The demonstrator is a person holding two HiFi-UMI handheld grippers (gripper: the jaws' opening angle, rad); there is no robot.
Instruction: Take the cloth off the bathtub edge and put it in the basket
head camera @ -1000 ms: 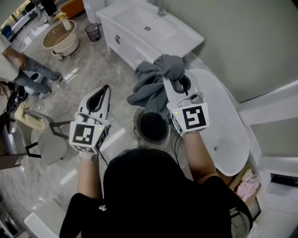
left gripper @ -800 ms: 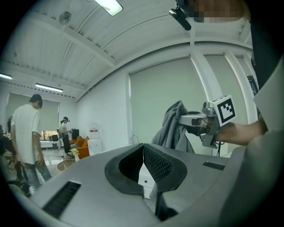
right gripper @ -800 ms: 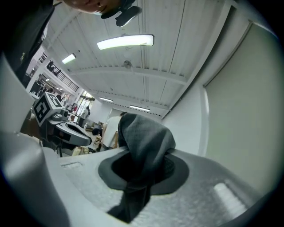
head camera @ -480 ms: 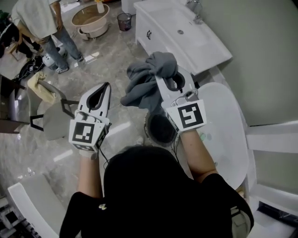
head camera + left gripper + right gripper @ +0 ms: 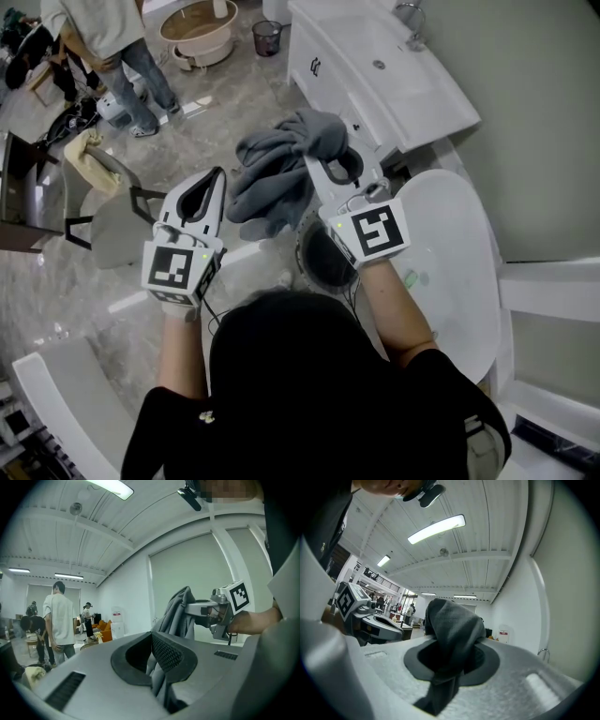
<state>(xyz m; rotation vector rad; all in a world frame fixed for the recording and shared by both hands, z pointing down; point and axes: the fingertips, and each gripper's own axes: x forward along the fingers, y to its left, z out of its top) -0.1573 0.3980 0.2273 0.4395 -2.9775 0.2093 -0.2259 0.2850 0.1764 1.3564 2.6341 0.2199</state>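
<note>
Left claw [image 5: 214, 180]: drawn together with nothing in it, held up just left of the hanging folds. I judge it has no job in this step and would keep it out of the drop path.
Cloth [image 5: 277, 173]: grey and bunched, off the bathtub edge and up in the air. Its top is pinched in the right claw and loose folds trail down and to the left. The lowest folds hang above the floor, left of the basket rather than over it.
Right claw [image 5: 328, 164]: closed narrow on the cloth. In the right gripper view a wad bulges above the pads and a tail runs down through the gap, so the hold looks secure.
Basket [image 5: 319, 261]: round, dark inside, standing on the floor directly below my right wrist, beside the bathtub. Part of its mouth is covered by the claw body.
Bathtub [image 5: 455, 262]: white, to the right, with no cloth on the edge that shows.
Step in hand: carry and lower into the basket.
How I would do it: bring the right claw back toward me until the trailing folds hang over the mouth. I would lower it so the tail goes in first, and part the pads only once the bulk is below the rim.
Risk: a fold draped over the rim, or landing on the floor, if I let go too high.
</note>
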